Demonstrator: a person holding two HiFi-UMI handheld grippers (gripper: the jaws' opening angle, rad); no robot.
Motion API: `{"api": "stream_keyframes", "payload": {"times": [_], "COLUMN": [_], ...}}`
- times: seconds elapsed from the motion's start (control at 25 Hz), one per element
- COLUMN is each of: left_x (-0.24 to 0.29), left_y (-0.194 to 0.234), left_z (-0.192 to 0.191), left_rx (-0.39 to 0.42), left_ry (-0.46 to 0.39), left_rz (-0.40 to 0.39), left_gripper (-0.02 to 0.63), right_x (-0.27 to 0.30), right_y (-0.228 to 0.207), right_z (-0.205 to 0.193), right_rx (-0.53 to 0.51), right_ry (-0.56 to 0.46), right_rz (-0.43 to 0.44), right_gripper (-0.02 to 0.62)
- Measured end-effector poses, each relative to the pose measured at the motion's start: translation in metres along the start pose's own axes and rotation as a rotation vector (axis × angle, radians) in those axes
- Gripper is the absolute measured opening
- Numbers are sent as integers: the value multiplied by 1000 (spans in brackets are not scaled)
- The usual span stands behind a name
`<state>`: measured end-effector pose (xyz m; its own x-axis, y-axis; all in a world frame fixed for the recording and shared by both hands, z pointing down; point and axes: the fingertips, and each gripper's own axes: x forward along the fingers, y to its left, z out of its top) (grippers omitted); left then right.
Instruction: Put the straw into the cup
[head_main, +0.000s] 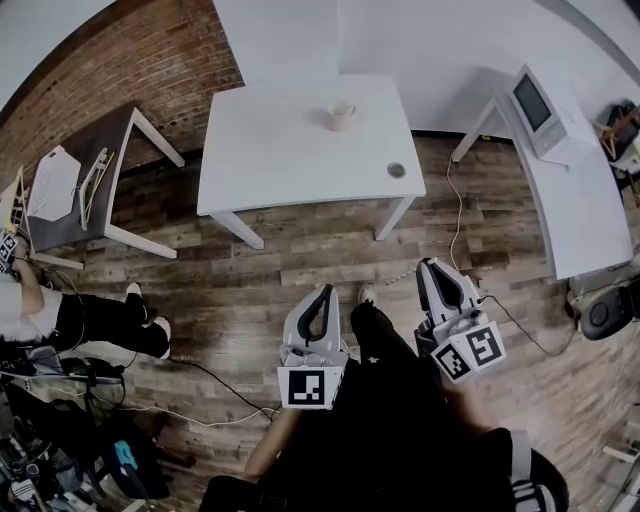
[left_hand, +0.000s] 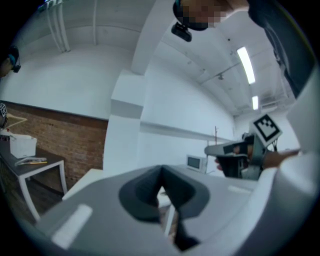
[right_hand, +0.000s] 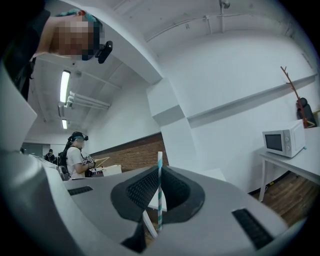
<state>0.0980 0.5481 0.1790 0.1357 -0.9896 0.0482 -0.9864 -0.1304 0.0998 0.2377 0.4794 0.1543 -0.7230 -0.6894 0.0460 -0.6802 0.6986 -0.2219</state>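
We pinch a teal-and-white striped paper straw (right_hand: 159, 200) upright between the jaws of our right gripper (right_hand: 159, 171). Our left gripper (left_hand: 161, 172) has its jaws pressed together on nothing. The small pale cup (head_main: 341, 116) stands on the white square table (head_main: 270, 160), well apart from both grippers, across the wooden floor (head_main: 250, 290).

Straw (right_hand: 159, 200): thin, teal-and-white stripes, upright, pinched between the closed jaws of right gripper (head_main: 437, 268), top end poking just above the pads. Cup (head_main: 341, 116): small, pale, upright, mouth up, standing toward far side of white table (head_main: 270, 160), well apart from straw.
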Motion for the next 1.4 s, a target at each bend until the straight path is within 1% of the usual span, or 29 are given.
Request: {"api": "stream_keyframes", "payload": {"times": [0.08, 0.16, 0.4, 0.6, 0.76, 0.96, 1.16, 1.4], "left_x": [11, 25, 78, 141, 189, 252, 300, 335], "left_y": [7, 16, 45, 61, 70, 86, 94, 99], "left_z": [-2, 1, 8, 11, 17, 22, 26, 26], "left_rx": [18, 32, 43, 54, 37, 50, 21, 31], "left_ry": [15, 8, 2, 20, 33, 51, 56, 66], "left_rz": [-3, -3, 2, -17, -4, 7, 34, 42], "left_gripper": [3, 3, 3, 3, 3, 3, 3, 3], "right_x": [15, 33, 94, 145, 183, 235, 269, 294], "right_y": [-2, -6, -29, -62, -92, -129, -158, -187], "right_z": [2, 5, 11, 24, 32, 44, 51, 59], "right_rx": [-10, -11, -9, -4, 9, 12, 17, 25], "right_ry": [-7, -15, -27, -33, -17, -11, -1, -9], "right_rz": [7, 14, 29, 29, 47, 63, 83, 86], "right_gripper": [18, 18, 17, 18, 17, 18, 17, 17]}}
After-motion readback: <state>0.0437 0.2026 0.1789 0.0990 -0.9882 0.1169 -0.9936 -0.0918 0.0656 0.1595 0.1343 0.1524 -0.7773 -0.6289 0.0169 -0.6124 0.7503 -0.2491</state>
